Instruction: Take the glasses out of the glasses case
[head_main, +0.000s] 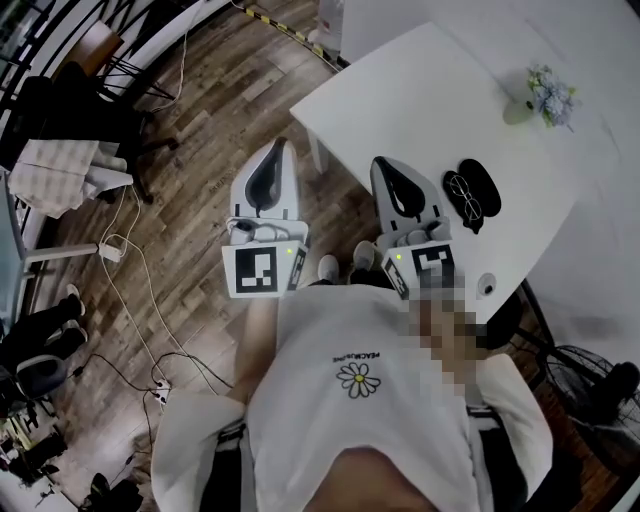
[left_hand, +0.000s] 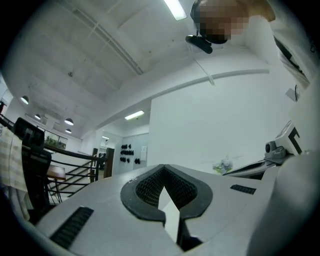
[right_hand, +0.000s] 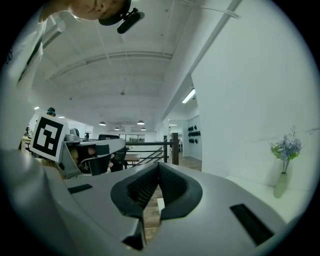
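Glasses (head_main: 461, 196) lie beside their case (head_main: 487, 184) on the table (head_main: 420, 90), just right of the empty right gripper (head_main: 388, 170), its jaws pressed together.

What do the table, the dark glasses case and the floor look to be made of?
Table: smooth white board, perhaps laminate; even matte surface, no grain.
Glasses case: black and dull, probably plastic or leatherette; too small to tell.
Floor: brown wood or wood-look planks; plank seams show.

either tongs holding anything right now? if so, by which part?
Nothing is held. The left tongs and right tongs are both shut and empty. The glasses lie on the white table next to the black case.
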